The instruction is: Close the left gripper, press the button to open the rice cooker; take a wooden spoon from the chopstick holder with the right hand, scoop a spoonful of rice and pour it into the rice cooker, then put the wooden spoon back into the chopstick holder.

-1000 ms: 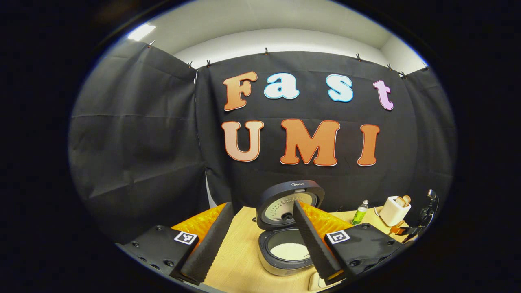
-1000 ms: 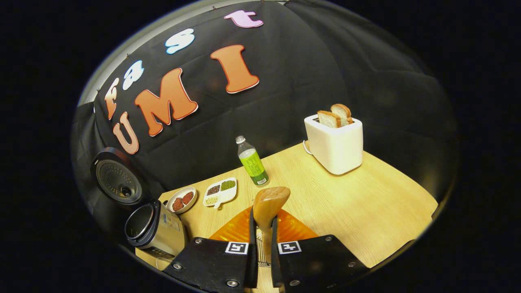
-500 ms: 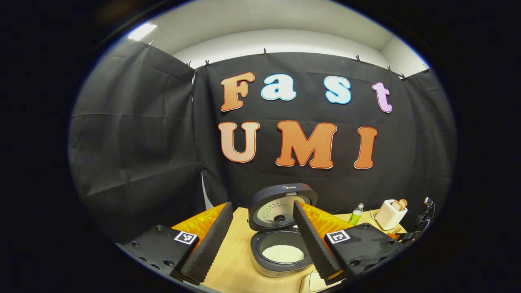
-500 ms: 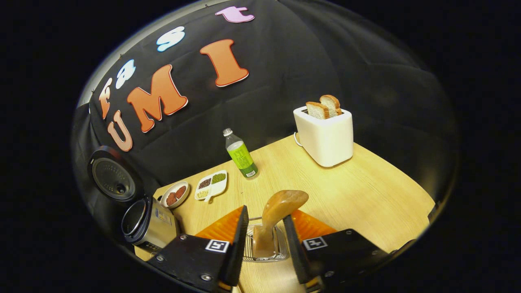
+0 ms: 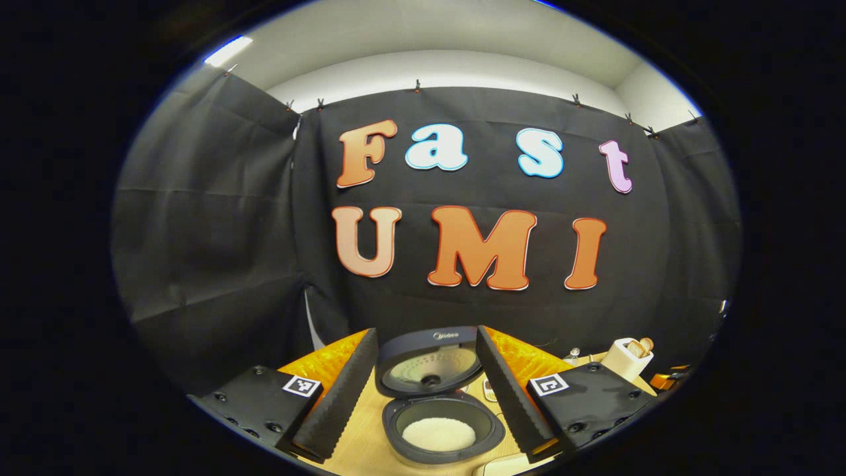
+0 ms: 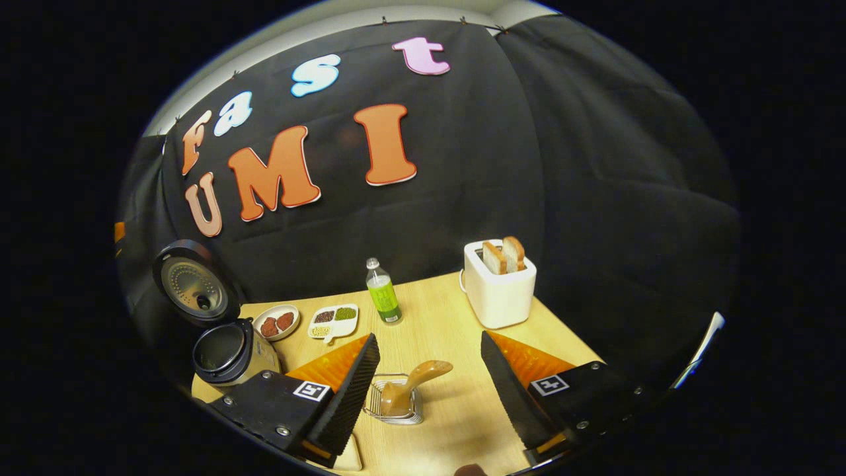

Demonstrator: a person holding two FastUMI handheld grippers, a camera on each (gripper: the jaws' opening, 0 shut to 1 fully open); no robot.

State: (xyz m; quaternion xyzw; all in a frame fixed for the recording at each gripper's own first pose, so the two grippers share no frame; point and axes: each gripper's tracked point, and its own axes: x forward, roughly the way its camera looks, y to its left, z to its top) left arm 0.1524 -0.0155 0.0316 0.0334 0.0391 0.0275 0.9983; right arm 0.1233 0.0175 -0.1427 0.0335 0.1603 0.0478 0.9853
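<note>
The rice cooker stands with its lid up and white rice in the pot. My left gripper is open above and in front of it, holding nothing. In the right gripper view the cooker sits at the left with its lid raised. The wooden spoon stands, bowl up and leaning right, in the wire chopstick holder on the table. My right gripper is open, pulled back from the holder, with the spoon apart from both fingers.
On the wooden table stand a white toaster with bread, a green bottle, a divided dish of grains and a small round dish. The toaster also appears at the right of the left gripper view.
My right gripper opened, let go of the spoon in the holder, and drew back and up. My left gripper drew back from the cooker, which now sits lower in its view.
</note>
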